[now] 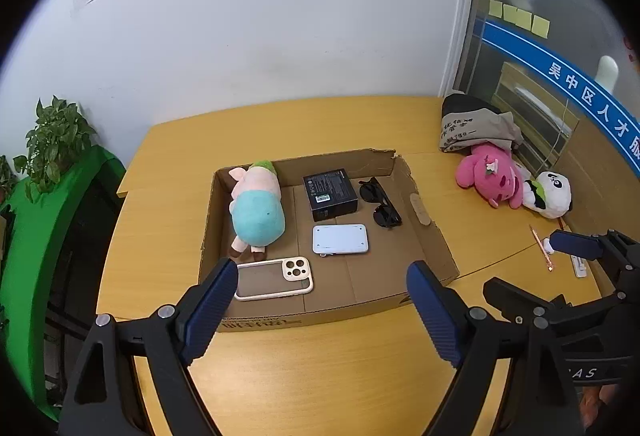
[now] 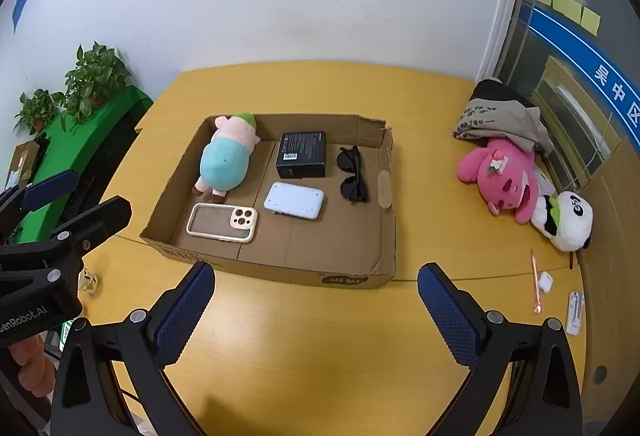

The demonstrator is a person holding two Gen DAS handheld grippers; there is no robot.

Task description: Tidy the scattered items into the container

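Note:
A shallow cardboard box lies on the yellow table. Inside it are a plush pig, a black carton, sunglasses, a white device and a cased phone. My left gripper hovers over the box's near wall, jaws wide apart, nothing between them. It also shows at the left edge of the right wrist view. My right gripper stands open and empty above bare table in front of the box.
Right of the box lie a pink plush, a panda plush, a pen, a small white earbud case, a white strip and a cloth bag. A small pale item sits near the table's left edge.

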